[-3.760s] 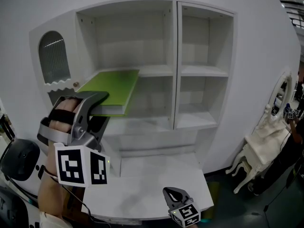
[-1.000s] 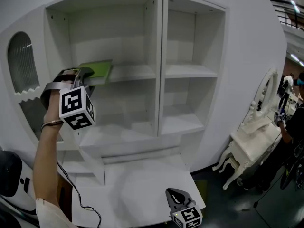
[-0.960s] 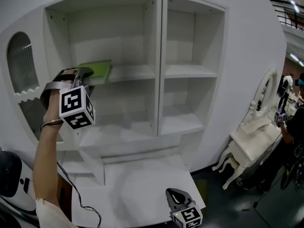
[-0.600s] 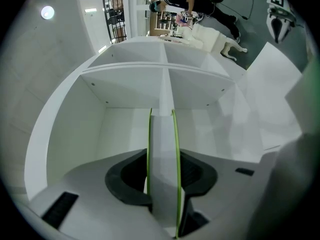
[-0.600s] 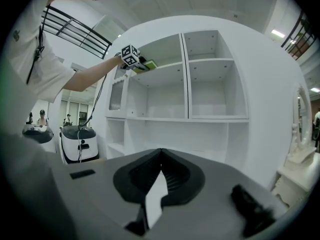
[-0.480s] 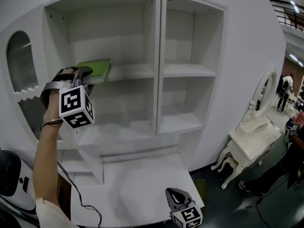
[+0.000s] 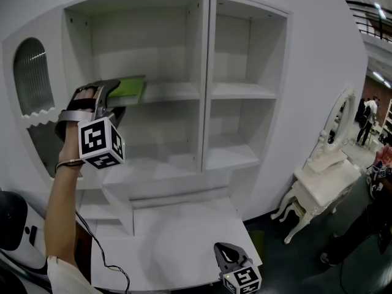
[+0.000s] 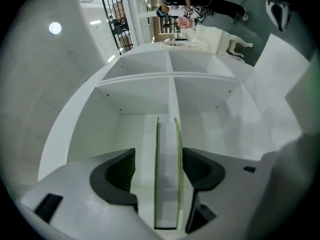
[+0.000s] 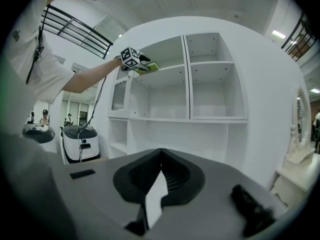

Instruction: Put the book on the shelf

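Note:
The green book (image 7: 130, 89) lies flat on the upper shelf board (image 7: 174, 92) of the white cabinet's left bay, its near end sticking out over the edge. My left gripper (image 7: 114, 97) is held level around that end. Its jaws have just been opening and now stand open, with the book (image 8: 166, 174) between them and a gap on each side. From the right gripper view the book (image 9: 152, 66) and the raised arm show far off. My right gripper (image 7: 225, 250) hangs low over the white desk, its jaws (image 9: 160, 154) shut and empty.
The cabinet has a narrower right bay (image 7: 244, 90) with bare shelves. A white desk top (image 7: 184, 237) juts out below. A white ornate dressing table (image 7: 318, 182) stands at the right, with a person (image 7: 380, 170) beyond it. A black-and-white machine (image 7: 11, 219) sits at the lower left.
The left gripper's jaws have spread off the book, which stays on the shelf. The left hand has dipped slightly. The right gripper has not moved.

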A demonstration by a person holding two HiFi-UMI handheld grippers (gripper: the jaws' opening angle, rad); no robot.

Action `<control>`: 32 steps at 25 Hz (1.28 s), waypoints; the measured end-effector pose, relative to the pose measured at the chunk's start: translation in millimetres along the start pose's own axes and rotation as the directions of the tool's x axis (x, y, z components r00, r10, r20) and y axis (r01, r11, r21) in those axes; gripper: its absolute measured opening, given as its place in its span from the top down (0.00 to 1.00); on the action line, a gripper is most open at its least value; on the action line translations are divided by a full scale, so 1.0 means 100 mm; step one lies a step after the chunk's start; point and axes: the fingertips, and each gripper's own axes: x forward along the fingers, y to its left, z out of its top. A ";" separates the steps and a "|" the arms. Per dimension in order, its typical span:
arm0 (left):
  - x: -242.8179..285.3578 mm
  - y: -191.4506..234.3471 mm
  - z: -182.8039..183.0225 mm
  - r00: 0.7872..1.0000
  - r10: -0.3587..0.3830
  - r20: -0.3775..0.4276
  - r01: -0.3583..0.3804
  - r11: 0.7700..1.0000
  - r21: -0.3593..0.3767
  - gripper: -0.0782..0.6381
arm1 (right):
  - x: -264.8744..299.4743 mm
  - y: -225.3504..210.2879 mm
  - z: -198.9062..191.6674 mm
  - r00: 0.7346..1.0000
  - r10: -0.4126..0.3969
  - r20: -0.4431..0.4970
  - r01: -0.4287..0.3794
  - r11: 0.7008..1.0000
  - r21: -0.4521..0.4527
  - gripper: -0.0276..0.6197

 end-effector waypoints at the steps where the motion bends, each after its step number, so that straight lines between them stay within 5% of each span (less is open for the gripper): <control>1: -0.03 -0.01 0.00 1.000 0.000 0.002 0.000 1.000 -0.001 0.49 | -0.02 0.02 -0.01 1.000 0.001 0.000 -0.001 1.000 -0.001 0.94; 14: -0.51 -0.12 0.04 0.998 0.054 0.036 -0.052 0.998 -0.038 0.51 | -0.15 0.23 -0.04 0.999 0.035 0.017 -0.035 0.999 -0.010 0.94; 25: -0.72 0.04 0.02 0.990 0.144 0.010 -0.144 0.989 -0.017 0.82 | -0.28 0.29 -0.06 0.999 0.043 0.017 -0.043 0.999 -0.008 0.94; 32: -0.66 -0.01 0.01 0.993 0.119 -0.014 -0.119 0.993 -0.010 0.88 | -0.32 0.29 -0.07 1.000 0.025 0.018 -0.025 1.000 -0.006 0.94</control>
